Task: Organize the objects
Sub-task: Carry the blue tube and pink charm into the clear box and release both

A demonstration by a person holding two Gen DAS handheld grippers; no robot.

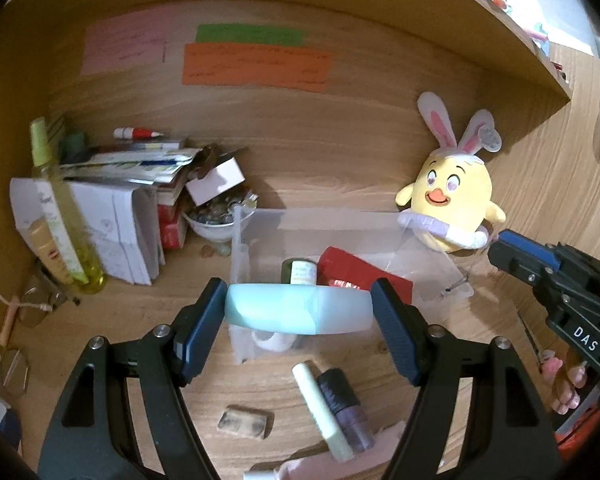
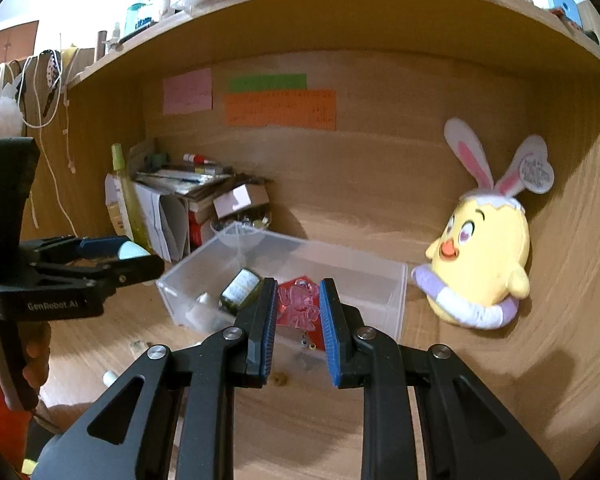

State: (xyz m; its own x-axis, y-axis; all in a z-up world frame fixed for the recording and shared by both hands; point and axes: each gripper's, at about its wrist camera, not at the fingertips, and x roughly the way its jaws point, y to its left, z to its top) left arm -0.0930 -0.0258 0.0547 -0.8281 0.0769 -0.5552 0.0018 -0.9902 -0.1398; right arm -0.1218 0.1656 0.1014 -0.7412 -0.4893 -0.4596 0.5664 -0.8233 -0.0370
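Note:
My left gripper (image 1: 299,312) is shut on a light blue bottle (image 1: 296,309), held crosswise above the near end of a clear plastic box (image 1: 256,224). The box holds a small green jar (image 1: 298,272), a red packet (image 1: 360,274) and a white item. From the right wrist view, the left gripper (image 2: 130,256) sits left of the box (image 2: 396,276), blue bottle tip showing. My right gripper (image 2: 298,320) is shut on a pink transparent charm (image 2: 298,302) over the box's near edge. The right gripper (image 1: 540,272) shows at the right in the left wrist view.
A yellow chick plush with bunny ears (image 2: 480,264) leans against the right wall. Stacked papers, boxes and a yellow-green bottle (image 1: 60,208) stand at back left beside a bowl of beads (image 1: 212,220). A dark nail-polish bottle (image 1: 344,404), a white tube (image 1: 320,408) and a small block (image 1: 244,420) lie on the desk.

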